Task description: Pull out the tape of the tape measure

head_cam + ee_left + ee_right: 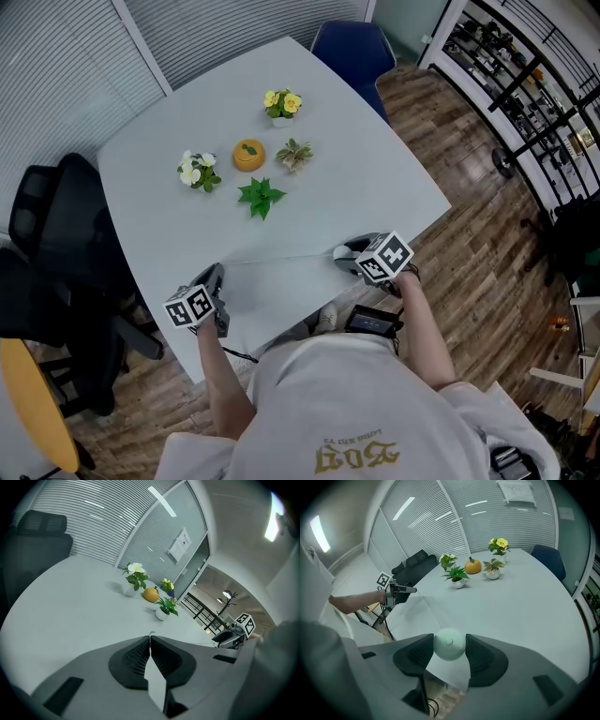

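An office meeting room — white surface (375,178), blue chair (352,49), black swivel chair (47,225), slatted blinds (56,66) — wood floor (487,244).

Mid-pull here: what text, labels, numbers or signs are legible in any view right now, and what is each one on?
Nothing reads with certainty.
Shirt: yellow print, upside down in the head view, too blurred to read.
Paper sheet on the glass wall: print too small.
Marker cubes: black-and-white square patterns, no letters.
Tape measure and tape: no markings visible.
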Available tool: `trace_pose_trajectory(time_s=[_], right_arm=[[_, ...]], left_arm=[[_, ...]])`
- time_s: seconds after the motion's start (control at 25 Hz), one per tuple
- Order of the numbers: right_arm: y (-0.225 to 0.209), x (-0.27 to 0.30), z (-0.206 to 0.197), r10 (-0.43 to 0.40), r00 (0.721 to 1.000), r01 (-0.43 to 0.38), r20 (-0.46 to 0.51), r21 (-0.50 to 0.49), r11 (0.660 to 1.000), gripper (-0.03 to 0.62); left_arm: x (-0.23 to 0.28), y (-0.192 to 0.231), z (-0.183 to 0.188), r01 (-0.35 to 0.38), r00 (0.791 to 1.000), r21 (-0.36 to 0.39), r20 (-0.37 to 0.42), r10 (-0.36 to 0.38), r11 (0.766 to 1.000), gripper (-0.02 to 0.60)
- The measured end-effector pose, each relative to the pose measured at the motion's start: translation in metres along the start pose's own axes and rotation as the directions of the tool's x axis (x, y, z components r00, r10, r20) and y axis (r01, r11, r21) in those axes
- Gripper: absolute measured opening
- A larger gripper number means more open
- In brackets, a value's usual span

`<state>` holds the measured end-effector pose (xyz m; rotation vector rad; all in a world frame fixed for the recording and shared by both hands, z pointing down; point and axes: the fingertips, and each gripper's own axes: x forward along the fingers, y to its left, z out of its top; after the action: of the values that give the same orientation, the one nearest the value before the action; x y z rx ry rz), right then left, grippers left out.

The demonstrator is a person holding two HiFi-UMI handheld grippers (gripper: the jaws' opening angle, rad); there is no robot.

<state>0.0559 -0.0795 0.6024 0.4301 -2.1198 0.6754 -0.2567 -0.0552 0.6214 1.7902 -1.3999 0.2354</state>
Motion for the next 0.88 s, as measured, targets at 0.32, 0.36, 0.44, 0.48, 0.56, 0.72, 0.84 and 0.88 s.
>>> trace_pose_trajectory(time_s=[0.32, 0.36, 0.44, 0.48, 0.56, 0.72, 0.84, 0.88], right_arm=[[-0.0019, -0.0018, -0.0026, -0.001, 1.000, 0.001, -0.003, 0.009, 1.000, 0.229], [-0.0022, -0.0014, -0.0032, -0.002, 1.000, 0.002, -0.003, 0.010, 1.000, 0.229], [-0.0026, -0.0004, -0.0044, -0.002, 1.000, 0.002, -0.005, 0.012, 1.000, 0.229], [-0.0029, -0.0003, -0.0049, -0.002, 1.000, 0.002, -0.006, 0.013, 1.000, 0.229], [-0.0040, -0.0005, -0.0055, -0.003, 1.000, 0.004, -0.010, 0.013, 1.000, 0.229], [-0.0052, -0.0001, -0.0052, -0.005, 1.000, 0.006, -0.010, 0.013, 1.000, 0.229], [-0.0049, 0.0020, -0.0047, -0.007, 1.000, 0.007, -0.012, 0.011, 1.000, 0.229], [-0.0047, 0.0027, -0.0048, -0.008, 1.000, 0.008, -0.014, 0.008, 1.000, 0.229]], left_arm=[[-0.0023, 0.0027, 0.0001, -0.013, 1.000, -0.004, 0.001, 0.013, 1.000, 0.011], [-0.0023, 0.0030, 0.0000, -0.012, 1.000, -0.004, 0.002, 0.012, 1.000, 0.011], [-0.0021, 0.0025, 0.0003, -0.007, 1.000, -0.002, 0.005, 0.007, 1.000, 0.011], [-0.0020, 0.0021, 0.0006, -0.005, 1.000, -0.002, 0.006, 0.005, 1.000, 0.011], [-0.0013, 0.0007, 0.0017, 0.001, 1.000, 0.002, 0.007, -0.001, 1.000, 0.011], [-0.0008, 0.0029, 0.0013, -0.011, 1.000, -0.004, 0.003, 0.011, 1.000, 0.011], [-0.0002, 0.0055, 0.0015, -0.023, 1.000, -0.012, 0.002, 0.023, 1.000, 0.011], [-0.0001, 0.0059, 0.0019, -0.024, 1.000, -0.012, 0.002, 0.024, 1.000, 0.011]])
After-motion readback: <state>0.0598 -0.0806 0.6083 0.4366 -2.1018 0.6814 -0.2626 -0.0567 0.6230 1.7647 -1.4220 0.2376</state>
